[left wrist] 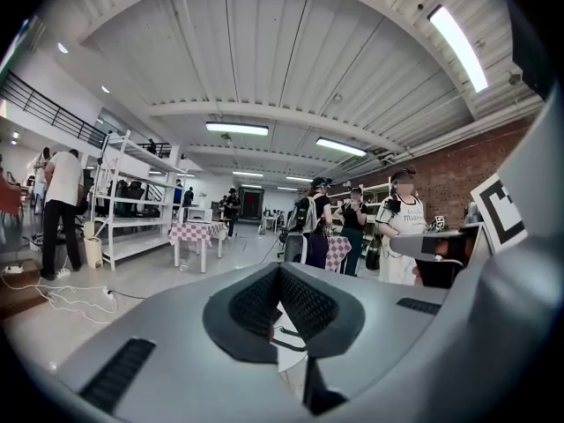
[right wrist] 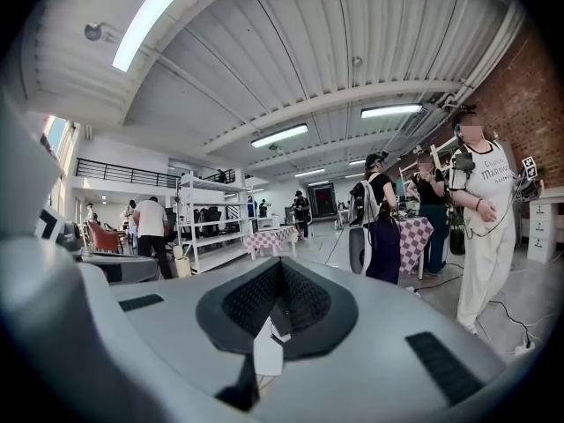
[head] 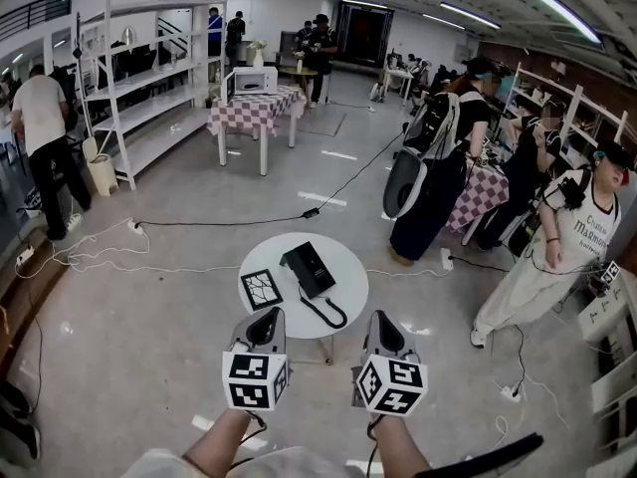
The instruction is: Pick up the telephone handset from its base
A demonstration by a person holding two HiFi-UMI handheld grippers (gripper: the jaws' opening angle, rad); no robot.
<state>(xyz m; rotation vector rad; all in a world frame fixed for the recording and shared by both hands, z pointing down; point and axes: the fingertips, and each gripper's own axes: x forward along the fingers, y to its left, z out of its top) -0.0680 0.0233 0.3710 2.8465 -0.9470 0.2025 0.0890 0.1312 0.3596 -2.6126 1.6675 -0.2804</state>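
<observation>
Left gripper (head: 267, 319) held just short of the round white table (head: 345, 267), jaws pressed together on nothing. On the tabletop, a black-framed card (head: 261, 288), then the black telephone handset (head: 307, 267) lying on its base, coiled cord (head: 330, 314) trailing toward the near rim. Right gripper (head: 382, 319) level beside the left, jaws likewise closed and empty.

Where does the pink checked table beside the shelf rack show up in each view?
Head view: pink checked table, upper middle.
Left gripper view: table, left of centre.
Right gripper view: table, centre.
Shared landmark: white metal shelf rack, just left of it everywhere.
</observation>
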